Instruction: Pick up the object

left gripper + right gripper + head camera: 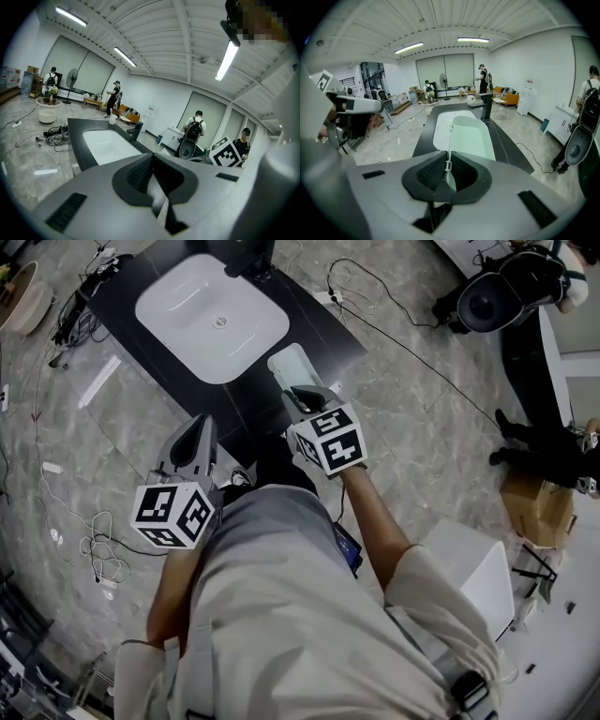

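Observation:
A pale green, translucent flat tray with a white rim hangs over the near right corner of the black counter. My right gripper is shut on its near edge. In the right gripper view the tray stands on edge between the pads and reaches out over the white sink basin. My left gripper hovers at the counter's near edge, left of the tray. Its jaws are shut with nothing between them. The white basin is set in the middle of the counter.
A black faucet stands at the basin's far side. Cables trail over the grey floor at left. A white box and a cardboard box stand at right. Several people stand far off in the room.

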A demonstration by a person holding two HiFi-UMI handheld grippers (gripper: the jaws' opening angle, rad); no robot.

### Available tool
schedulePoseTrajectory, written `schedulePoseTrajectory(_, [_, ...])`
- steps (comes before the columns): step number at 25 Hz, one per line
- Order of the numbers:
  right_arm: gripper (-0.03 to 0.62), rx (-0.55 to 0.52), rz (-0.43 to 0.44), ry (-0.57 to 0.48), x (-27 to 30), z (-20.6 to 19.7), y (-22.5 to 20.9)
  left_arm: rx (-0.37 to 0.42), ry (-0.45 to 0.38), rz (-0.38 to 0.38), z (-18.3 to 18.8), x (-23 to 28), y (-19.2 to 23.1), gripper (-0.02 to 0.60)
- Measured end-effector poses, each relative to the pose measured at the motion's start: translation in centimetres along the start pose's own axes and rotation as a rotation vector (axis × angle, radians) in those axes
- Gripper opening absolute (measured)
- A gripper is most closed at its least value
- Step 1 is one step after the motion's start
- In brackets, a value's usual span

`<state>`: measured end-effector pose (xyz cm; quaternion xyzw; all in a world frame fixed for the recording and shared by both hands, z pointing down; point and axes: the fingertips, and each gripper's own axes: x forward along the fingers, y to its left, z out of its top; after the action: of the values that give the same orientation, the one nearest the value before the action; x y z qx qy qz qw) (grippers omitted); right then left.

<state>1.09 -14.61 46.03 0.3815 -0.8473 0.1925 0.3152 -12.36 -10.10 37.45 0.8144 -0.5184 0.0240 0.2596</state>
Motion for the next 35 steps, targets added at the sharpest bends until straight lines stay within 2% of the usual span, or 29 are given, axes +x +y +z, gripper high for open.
schedulePoseTrajectory(7, [0.034,0.042,0.023,-0.066,-2.0,0.7,1.4,0.008,0.001,-0.01,-0.7,-0.8,-0.2,0.005])
schedulePoseTrajectory(19, [0.034,0.075,0.013,-0.184,-6.0,2.6,4.6,0.005,-0.024,-0.016,-0.6,-3.0,-0.1,0.005])
schedulePoseTrajectory(35, [0.034,0.104,0.019,-0.258,-8.8,2.6,7.6,0.016,-0.047,0.001,-0.5,-5.6,0.4,0.005])
